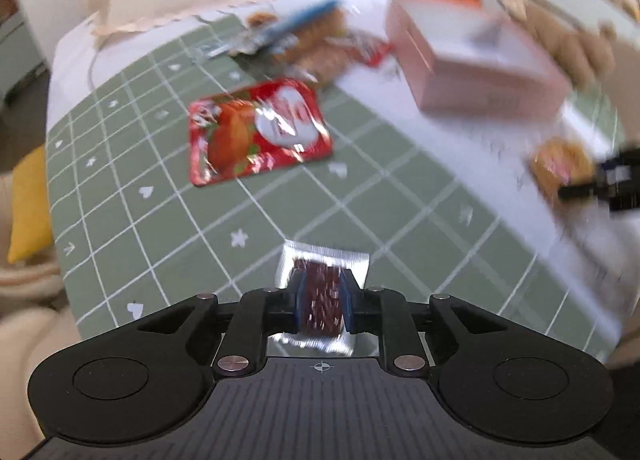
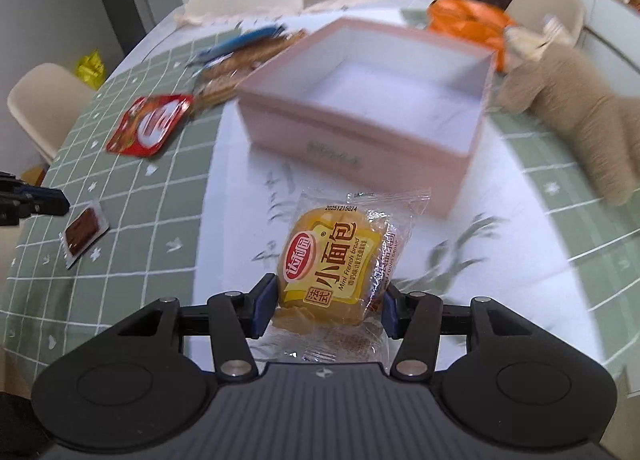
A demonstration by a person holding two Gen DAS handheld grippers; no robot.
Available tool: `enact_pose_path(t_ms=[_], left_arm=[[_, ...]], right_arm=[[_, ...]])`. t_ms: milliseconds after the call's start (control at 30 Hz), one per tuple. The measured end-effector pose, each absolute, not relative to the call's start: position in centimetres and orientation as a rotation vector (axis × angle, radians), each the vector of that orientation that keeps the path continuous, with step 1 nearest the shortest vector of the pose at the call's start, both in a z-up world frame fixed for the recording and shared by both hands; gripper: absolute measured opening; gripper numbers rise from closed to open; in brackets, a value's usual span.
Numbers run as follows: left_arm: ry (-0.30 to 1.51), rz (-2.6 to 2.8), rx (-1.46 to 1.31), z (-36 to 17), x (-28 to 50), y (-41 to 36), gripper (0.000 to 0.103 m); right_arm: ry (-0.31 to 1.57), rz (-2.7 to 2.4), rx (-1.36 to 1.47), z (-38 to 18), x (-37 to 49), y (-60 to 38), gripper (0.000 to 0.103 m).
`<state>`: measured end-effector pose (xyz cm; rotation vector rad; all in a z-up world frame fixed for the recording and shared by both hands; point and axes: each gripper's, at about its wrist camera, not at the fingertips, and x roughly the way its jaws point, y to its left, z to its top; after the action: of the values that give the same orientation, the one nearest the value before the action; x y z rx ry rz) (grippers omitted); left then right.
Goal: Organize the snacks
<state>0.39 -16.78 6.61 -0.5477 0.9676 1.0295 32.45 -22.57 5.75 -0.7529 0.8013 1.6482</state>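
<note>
My left gripper is shut on a small dark-red snack in a clear silver-edged packet, held above the green checked tablecloth. The packet also shows in the right wrist view, next to the left gripper's fingers. My right gripper is shut on a yellow mini French bread packet, just in front of the open pink box. The box looks empty inside. In the left wrist view the box is at upper right and the bread sits in the right gripper.
A red snack packet lies on the cloth, also seen in the right wrist view. Blue and brown snack packets lie behind it. An orange bag and a beige plush toy flank the box. Chairs surround the round table.
</note>
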Motion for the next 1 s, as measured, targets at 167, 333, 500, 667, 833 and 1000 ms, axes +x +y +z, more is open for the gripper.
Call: enact_pose_path(t_ms=[167,333,500,667,833,1000], left_arm=[[1.058,0.969,-0.451,4.4,2.3,-17.9,0.033],[1.044,0.906,-0.455,4.0,3.3,-18.2,0.061],[0.924,0.885,-0.587,5.4,0.9,-17.9,0.057],[0.943,0.951,-0.585,5.7,-0.5,-17.4,0.055],[0.925,0.942,-0.598,5.7,-0.4,-16.1,0.046],[0.974,0.919,-0.579,4.9,0.1,-15.5,0.042]], right_arm=[[0.842,1.63,-0.776,4.3,30.8,-22.2,0.07],[0.735,1.625,-0.85,3.7,28.7,-22.9,0.081],[0.709,1.63,-0.864,3.5,27.9,-23.5,0.086],[0.706,1.618,-0.846,3.4,27.9,-23.9,0.086],[0.711,1.609,-0.843,3.4,27.7,-24.0,0.086],[0.71,1.611,-0.845,3.4,27.5,-24.3,0.086]])
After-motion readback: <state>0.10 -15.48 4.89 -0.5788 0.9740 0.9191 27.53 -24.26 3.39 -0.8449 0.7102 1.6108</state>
